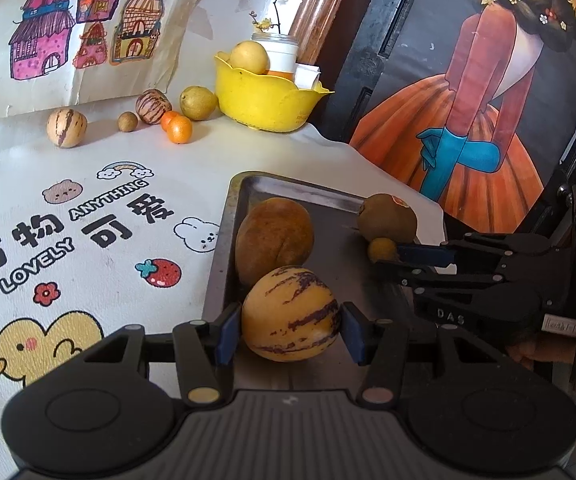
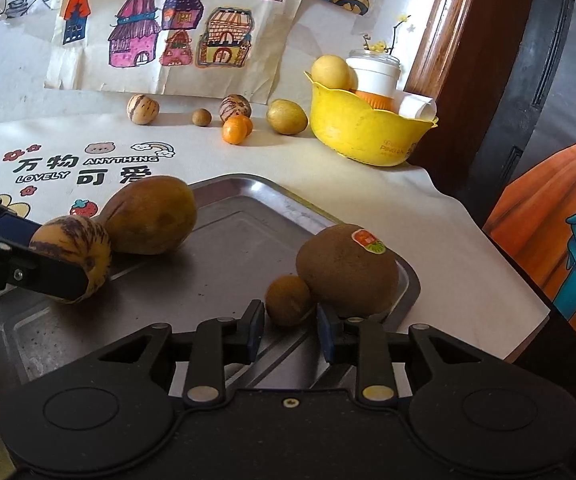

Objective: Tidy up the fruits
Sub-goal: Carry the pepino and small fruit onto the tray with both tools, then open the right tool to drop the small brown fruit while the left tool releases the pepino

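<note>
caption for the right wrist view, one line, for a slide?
Right tongs open around a small brown fruit beside a stickered kiwi on the steel tray.

Four fruits sit on one metal tray (image 2: 248,200) and six lie loose on the cloth behind, among them three purple-striped melons (image 1: 291,313) in all and two small oranges (image 2: 235,129), beside one yellow bowl (image 2: 361,136) and two grippers.
</note>
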